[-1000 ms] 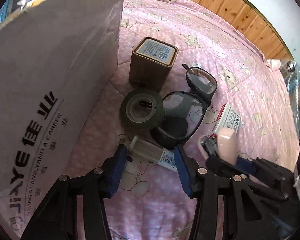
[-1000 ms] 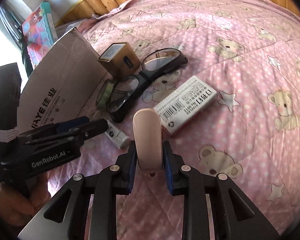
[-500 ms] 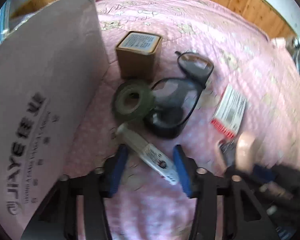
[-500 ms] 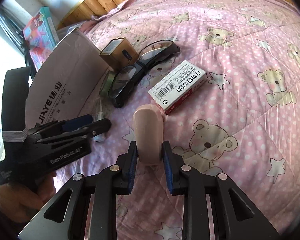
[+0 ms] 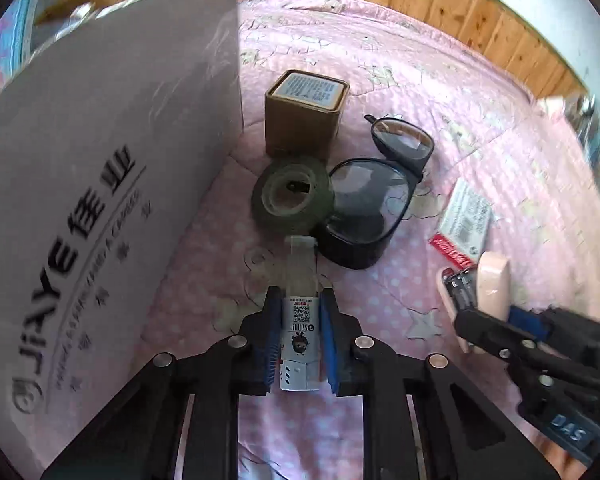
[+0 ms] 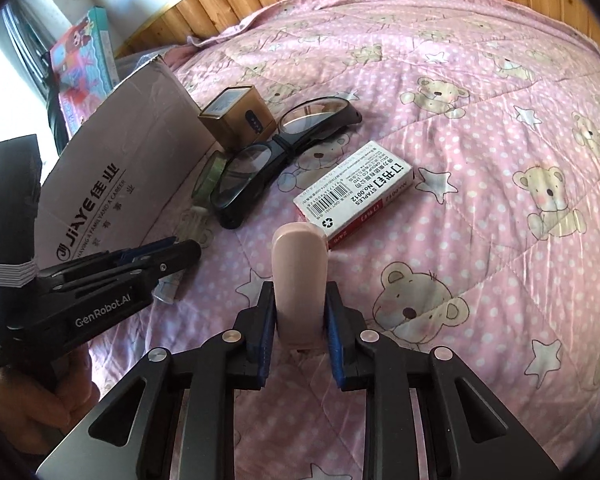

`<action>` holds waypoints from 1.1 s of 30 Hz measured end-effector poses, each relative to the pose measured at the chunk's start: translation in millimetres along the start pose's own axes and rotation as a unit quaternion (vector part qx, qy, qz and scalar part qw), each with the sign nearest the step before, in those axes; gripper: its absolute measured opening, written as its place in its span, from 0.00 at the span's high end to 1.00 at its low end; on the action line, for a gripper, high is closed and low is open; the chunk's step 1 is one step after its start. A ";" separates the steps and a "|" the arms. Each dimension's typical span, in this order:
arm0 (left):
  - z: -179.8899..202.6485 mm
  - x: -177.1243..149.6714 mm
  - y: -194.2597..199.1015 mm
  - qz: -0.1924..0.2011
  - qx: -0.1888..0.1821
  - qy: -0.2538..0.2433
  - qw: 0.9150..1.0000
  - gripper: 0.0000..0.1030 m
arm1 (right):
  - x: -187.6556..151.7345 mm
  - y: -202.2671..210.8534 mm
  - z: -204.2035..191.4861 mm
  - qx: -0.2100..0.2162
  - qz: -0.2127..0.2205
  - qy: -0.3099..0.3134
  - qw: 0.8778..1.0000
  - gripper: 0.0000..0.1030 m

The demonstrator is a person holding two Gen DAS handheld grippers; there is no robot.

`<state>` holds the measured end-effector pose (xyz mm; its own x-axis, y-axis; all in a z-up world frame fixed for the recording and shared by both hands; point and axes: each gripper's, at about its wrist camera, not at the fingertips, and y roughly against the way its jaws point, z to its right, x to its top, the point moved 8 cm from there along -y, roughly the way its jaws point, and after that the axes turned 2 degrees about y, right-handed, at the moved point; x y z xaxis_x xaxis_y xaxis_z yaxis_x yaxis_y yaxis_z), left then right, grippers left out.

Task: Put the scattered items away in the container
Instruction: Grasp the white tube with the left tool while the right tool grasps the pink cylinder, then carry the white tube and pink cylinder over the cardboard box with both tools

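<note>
The cardboard box (image 5: pixel 100 184), the likely container, stands on the pink bed (image 6: pixel 480 128) at the left, its printed wall facing the items; its opening is out of view, so contents cannot be judged. Clustered just beside that wall lie a square tin (image 5: pixel 305 114), safety glasses (image 5: pixel 374 196) and a green tape roll (image 5: pixel 292 198), with a staple box (image 6: pixel 354 192) a little apart; all await collection. The left hand-held gripper (image 5: pixel 300 336) is clamped on a glue tube (image 5: pixel 300 308), gripped across its printed white body with the clear cap end pointing forward toward the tape, evidently for carrying to the box. The right hand-held gripper (image 6: pixel 299 316) is clamped on a stapler (image 6: pixel 299 276), pale pink, rounded end forward, its metal underside visible from the left wrist view, held near the staple box.
</note>
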<state>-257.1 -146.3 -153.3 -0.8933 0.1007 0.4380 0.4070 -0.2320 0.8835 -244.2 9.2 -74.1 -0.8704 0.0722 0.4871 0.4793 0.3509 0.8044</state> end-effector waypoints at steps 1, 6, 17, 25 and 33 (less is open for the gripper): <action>-2.3 -1.6 3.6 0.002 -0.001 0.000 1.000 0.81 | -1.7 1.4 0.2 0.001 0.001 -0.003 1.000 0.77; -5.8 -4.7 20.0 0.006 -0.015 0.004 1.000 0.81 | -7.8 11.2 -4.0 0.014 0.007 -0.019 1.000 0.77; 28.7 -13.5 58.5 0.026 -0.030 -0.011 0.999 0.81 | -17.2 45.0 -24.3 0.014 0.026 -0.018 0.999 0.77; 48.7 -15.4 75.9 0.041 -0.035 -0.020 0.998 0.81 | -28.3 67.7 -42.4 0.019 0.036 -0.011 0.999 0.77; 57.6 -15.9 97.5 0.065 -0.042 -0.026 0.997 0.81 | -33.9 91.3 -62.0 0.016 0.052 0.004 0.999 0.77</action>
<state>-192.3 -114.8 -64.6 -0.8218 0.1147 0.5582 0.4995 -0.3266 0.8024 -163.9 -19.0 3.9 -0.8148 0.1025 0.5706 0.5635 0.3712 0.7380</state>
